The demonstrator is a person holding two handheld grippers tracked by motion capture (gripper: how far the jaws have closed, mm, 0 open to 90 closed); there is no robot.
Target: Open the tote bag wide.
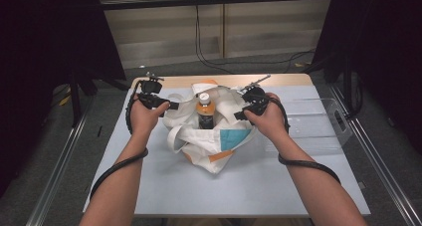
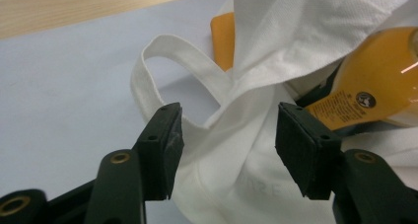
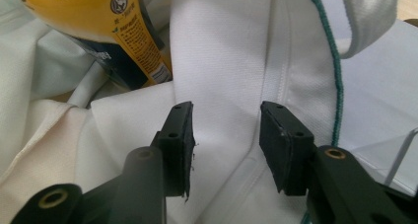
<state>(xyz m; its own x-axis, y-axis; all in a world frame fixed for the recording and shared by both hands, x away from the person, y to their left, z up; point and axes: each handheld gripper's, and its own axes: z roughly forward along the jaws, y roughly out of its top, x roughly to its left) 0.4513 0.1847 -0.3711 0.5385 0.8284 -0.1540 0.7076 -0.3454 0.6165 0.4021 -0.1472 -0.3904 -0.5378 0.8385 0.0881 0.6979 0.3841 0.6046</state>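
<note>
A white cloth tote bag [image 1: 211,136] with a teal patch and orange accents lies crumpled at the table's middle. An orange drink bottle [image 1: 203,109] with a white cap stands in its mouth; its yellow body and label show in the left gripper view [image 2: 379,81] and the right gripper view [image 3: 93,26]. My left gripper [image 1: 171,105] is open at the bag's left side, its jaws straddling white cloth [image 2: 236,150] beside a looped handle [image 2: 162,71]. My right gripper [image 1: 240,114] is open at the bag's right side, jaws astride a white fold [image 3: 222,100] near a teal stitched seam [image 3: 335,76].
The bag rests on a pale blue-grey table [image 1: 164,181] with a wooden strip [image 1: 174,80] along its far edge. A clear plastic box [image 1: 318,124] stands at the right. Black cables trail from both grippers along the forearms. Dark frames flank the table.
</note>
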